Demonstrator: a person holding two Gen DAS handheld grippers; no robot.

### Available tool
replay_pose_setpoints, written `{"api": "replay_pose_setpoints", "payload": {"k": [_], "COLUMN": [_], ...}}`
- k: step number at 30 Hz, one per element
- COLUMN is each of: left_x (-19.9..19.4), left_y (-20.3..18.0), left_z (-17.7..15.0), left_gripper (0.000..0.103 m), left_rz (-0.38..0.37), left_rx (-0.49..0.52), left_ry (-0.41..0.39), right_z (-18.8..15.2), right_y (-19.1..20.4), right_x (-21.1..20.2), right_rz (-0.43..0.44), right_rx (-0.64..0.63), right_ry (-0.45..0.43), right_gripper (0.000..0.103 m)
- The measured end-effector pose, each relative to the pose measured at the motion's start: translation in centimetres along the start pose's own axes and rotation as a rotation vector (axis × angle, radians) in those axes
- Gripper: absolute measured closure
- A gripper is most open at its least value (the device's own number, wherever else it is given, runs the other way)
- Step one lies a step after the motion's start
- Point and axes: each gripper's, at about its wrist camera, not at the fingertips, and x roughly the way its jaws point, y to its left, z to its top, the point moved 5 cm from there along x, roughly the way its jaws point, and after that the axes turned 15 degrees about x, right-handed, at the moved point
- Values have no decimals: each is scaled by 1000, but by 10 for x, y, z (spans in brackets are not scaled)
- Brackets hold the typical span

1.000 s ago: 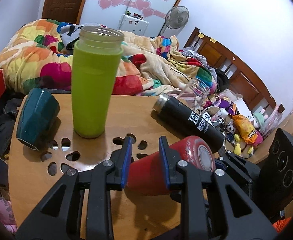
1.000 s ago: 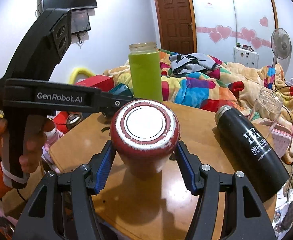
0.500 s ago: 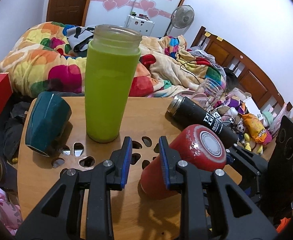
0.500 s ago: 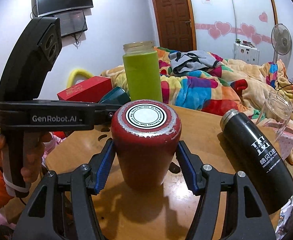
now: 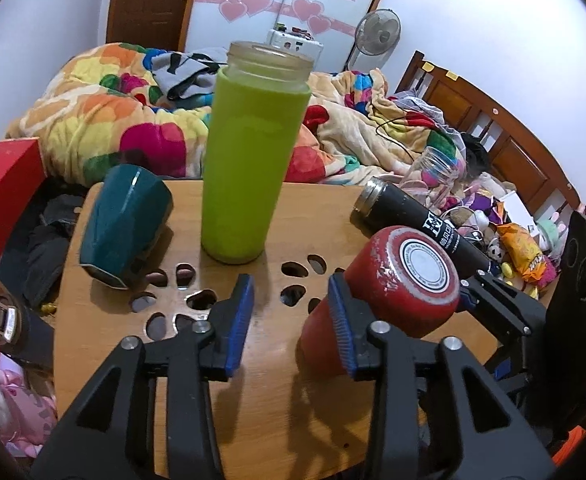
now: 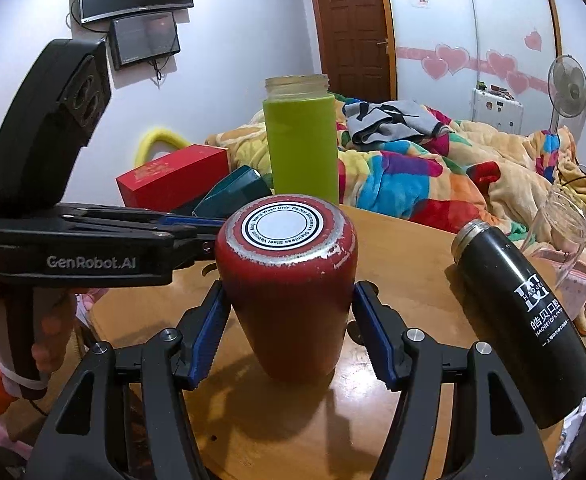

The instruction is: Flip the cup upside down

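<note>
The red cup point(image 6: 289, 292) stands mouth down on the wooden table point(image 6: 405, 272), its worn base with a round white sticker facing up. My right gripper point(image 6: 289, 332) is shut on the cup, one blue pad on each side of its lower body. The cup also shows in the left wrist view point(image 5: 389, 300), right of my left gripper point(image 5: 291, 320). My left gripper is open and empty, its right finger point(image 5: 341, 332) in front of the cup's side. The left gripper's body appears at the left of the right wrist view point(image 6: 93, 256).
A tall green bottle point(image 5: 249, 160) stands at the table's middle back. A dark teal cup point(image 5: 123, 224) lies on its side at the left. A black flask point(image 5: 417, 220) lies at the right, with a clear jar point(image 5: 437, 172) beyond it. A bed with a colourful quilt point(image 5: 113, 120) lies behind.
My right gripper has turned the red cup from lying tilted to standing mouth down on the table. My left gripper has let go, opened and drawn to the cup's left.
</note>
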Motion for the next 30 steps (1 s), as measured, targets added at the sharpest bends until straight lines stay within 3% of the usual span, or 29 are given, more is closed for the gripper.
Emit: {"api": "replay_pose_setpoints", "payload": {"k": [6, 15, 21, 23, 25, 27, 30], "left_x": [-7, -25, -63, -79, -93, -111, -130], "left_y": [2, 8, -5, -14, -21, -34, -51], "left_z": [-1, -7, -5, -1, 1, 4, 7], "left_gripper": [51, 50, 50, 45, 35, 31, 21], "left_rz": [35, 72, 112, 120, 135, 151, 175], "left_rx": [16, 6, 53, 66, 75, 95, 126], "left_ry": [-10, -14, -63, -92, -123, -156, -191], "right_z": [-1, -1, 0, 3, 7, 12, 19], "right_y": [1, 1, 8, 10, 11, 12, 12], "right_x": [0, -6, -38, -56, -70, -90, -117], "right_rz": [5, 9, -5, -16, -27, -46, -72], "right_rx": [12, 34, 22, 24, 30, 42, 56], "right_ry": [4, 26, -7, -36, -61, -96, -144], "right_gripper": [42, 42, 42, 41, 38, 24, 18]}}
